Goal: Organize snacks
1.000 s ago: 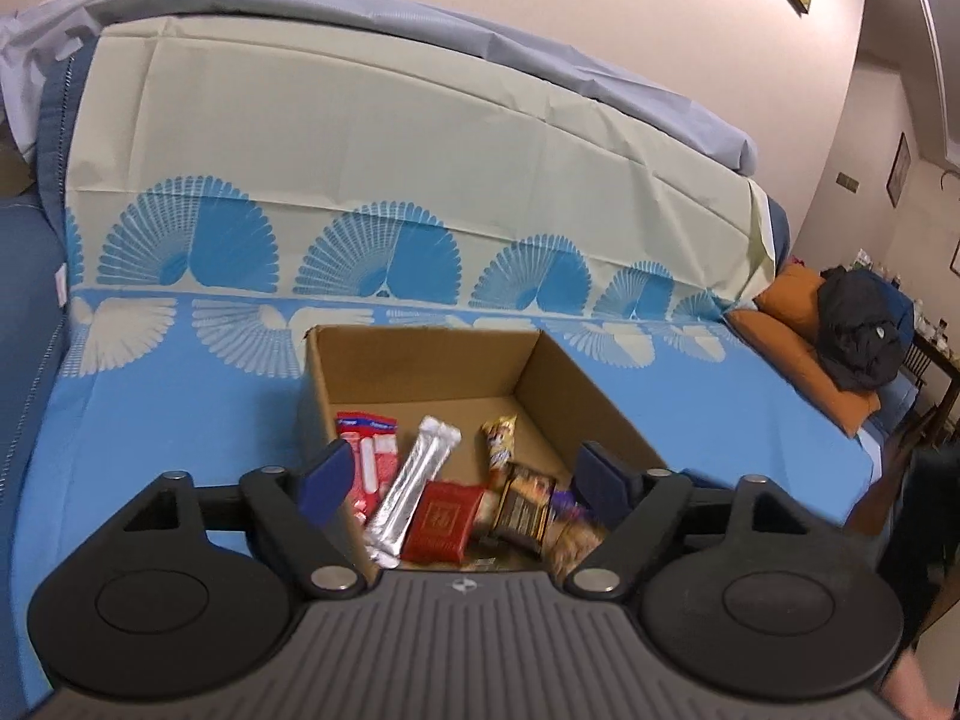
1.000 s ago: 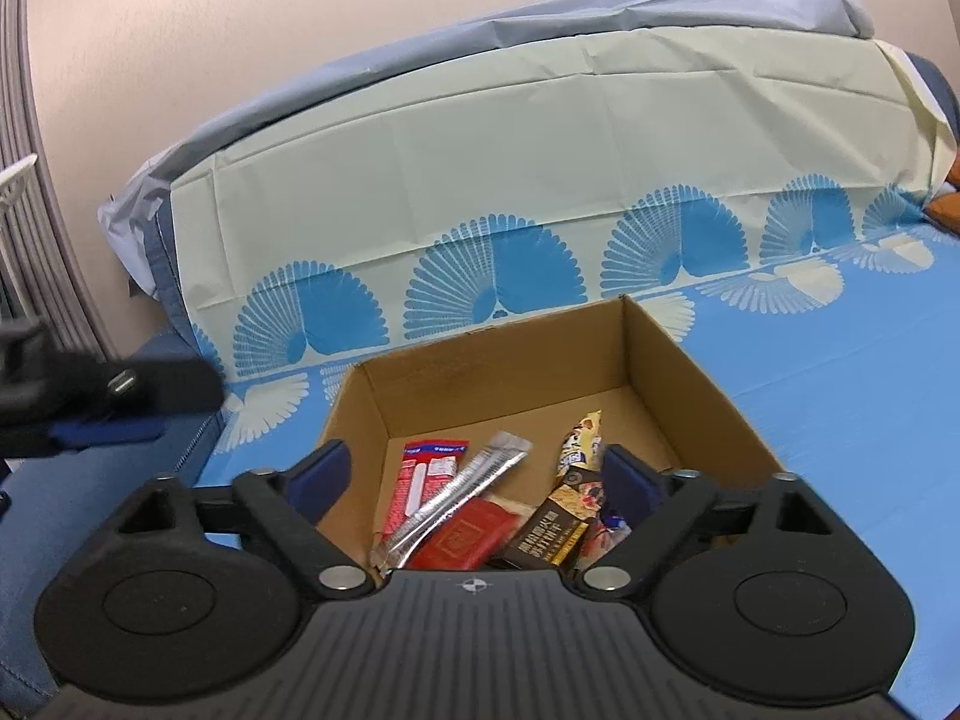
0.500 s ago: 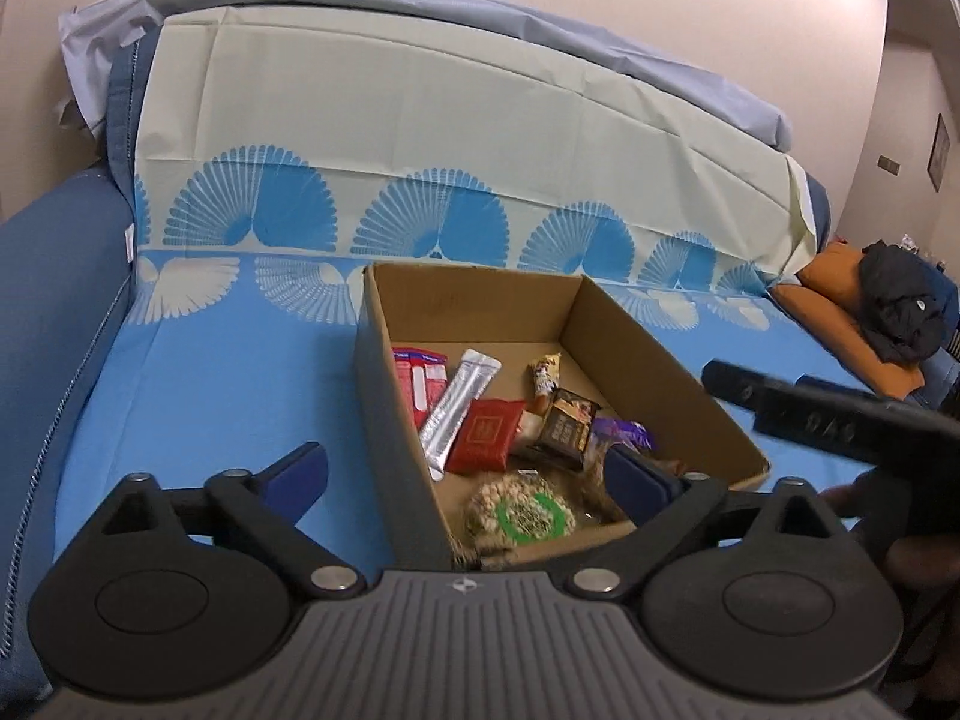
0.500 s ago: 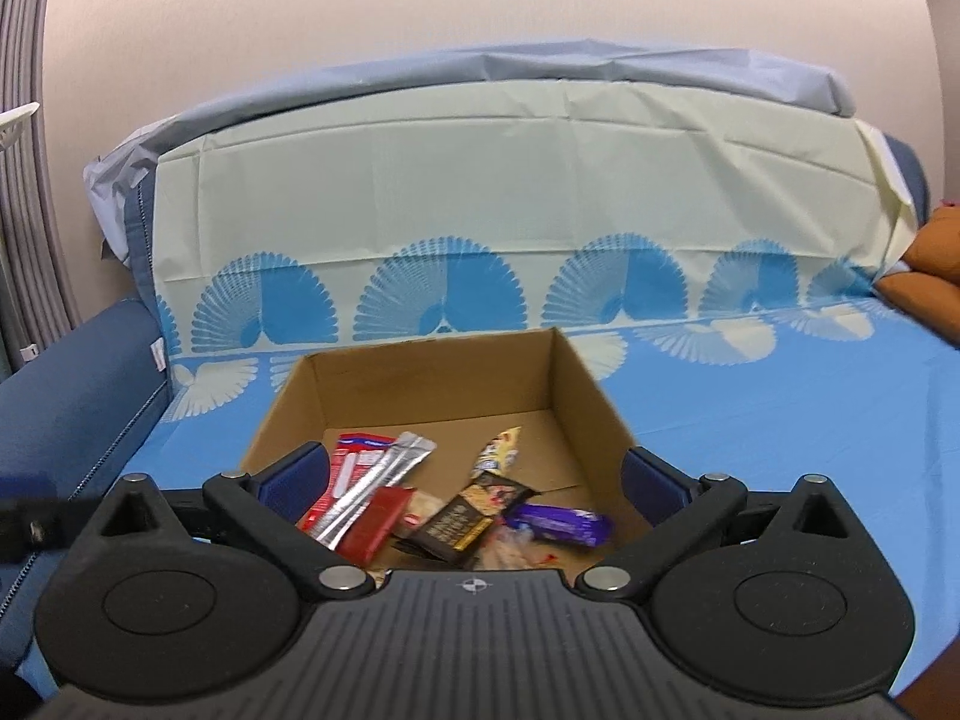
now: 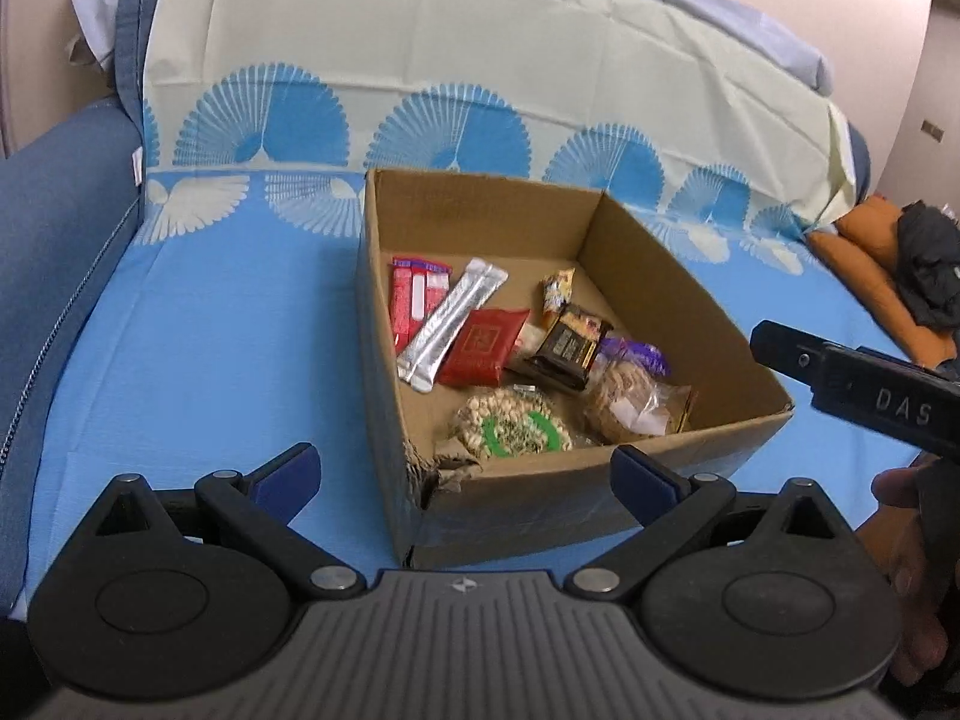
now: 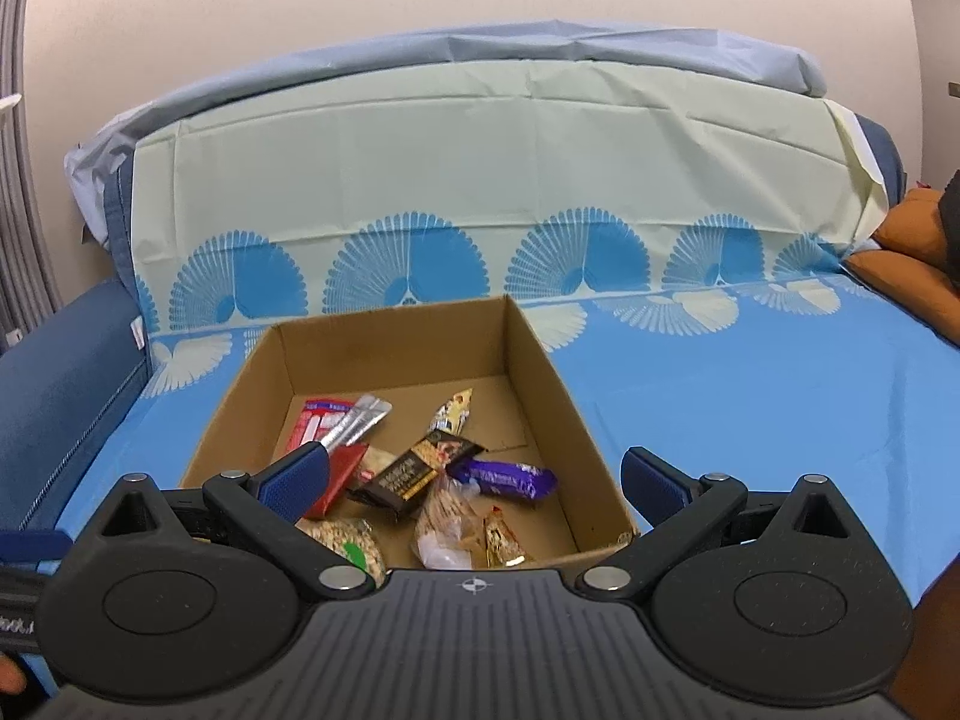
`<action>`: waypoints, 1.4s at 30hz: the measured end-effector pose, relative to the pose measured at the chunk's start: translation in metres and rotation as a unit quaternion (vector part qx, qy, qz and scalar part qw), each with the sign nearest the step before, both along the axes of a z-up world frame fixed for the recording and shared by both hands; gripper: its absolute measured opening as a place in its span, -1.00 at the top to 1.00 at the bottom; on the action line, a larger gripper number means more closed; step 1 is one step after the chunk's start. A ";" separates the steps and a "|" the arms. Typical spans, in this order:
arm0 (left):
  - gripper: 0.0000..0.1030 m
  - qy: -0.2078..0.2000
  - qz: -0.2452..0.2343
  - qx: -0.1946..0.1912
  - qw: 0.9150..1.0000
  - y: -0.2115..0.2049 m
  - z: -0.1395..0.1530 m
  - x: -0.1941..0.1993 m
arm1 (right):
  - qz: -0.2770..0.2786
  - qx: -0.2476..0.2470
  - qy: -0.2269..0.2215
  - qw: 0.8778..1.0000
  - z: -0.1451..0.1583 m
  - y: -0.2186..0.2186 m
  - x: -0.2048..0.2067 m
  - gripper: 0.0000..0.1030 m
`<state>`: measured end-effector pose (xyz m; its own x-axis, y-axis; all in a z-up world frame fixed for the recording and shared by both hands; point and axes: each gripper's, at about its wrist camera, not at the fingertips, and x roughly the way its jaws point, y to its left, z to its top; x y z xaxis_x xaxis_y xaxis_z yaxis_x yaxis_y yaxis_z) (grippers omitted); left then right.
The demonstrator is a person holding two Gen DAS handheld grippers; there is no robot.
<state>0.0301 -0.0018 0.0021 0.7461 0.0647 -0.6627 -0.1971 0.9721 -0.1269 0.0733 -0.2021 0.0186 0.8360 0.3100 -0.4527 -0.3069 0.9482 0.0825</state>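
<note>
An open cardboard box (image 5: 678, 300) (image 6: 534, 360) sits on a blue sheet and holds several snacks: a red-and-white pack (image 5: 411, 300), a silver stick pack (image 5: 450, 324), a red packet (image 5: 483, 348), a dark bar (image 5: 564, 348) (image 6: 414, 468), a purple wrapper (image 6: 501, 477), a round nut pack with a green ring (image 5: 513, 426) and a clear bag of biscuits (image 5: 630, 399). My left gripper (image 5: 465, 477) stands open at the box's torn near-left corner, nothing between its fingers. My right gripper (image 6: 477, 474) hangs open over the box's near edge, empty.
The blue sheet (image 5: 198, 348) covers a sofa seat, with a cream and blue-fan cloth (image 6: 480, 180) over the backrest. A dark blue armrest (image 5: 54, 252) rises at left. An orange cushion (image 5: 870, 252) with dark clothing lies far right. The other gripper's body (image 5: 864, 390) juts in at right.
The left gripper's jaws have widened and it has drawn back and dipped, so the whole box shows. The right gripper has swung rightward and opened wider.
</note>
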 end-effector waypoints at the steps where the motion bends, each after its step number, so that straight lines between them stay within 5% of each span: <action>1: -0.99 0.004 0.001 -0.003 1.000 0.000 -0.001 0.002 | 0.002 -0.007 0.001 1.000 -0.001 0.002 0.001 -0.99; 42: -0.99 0.013 0.017 0.020 1.000 -0.006 -0.004 0.015 | 0.034 -0.035 0.016 0.999 -0.005 0.024 0.008 -0.99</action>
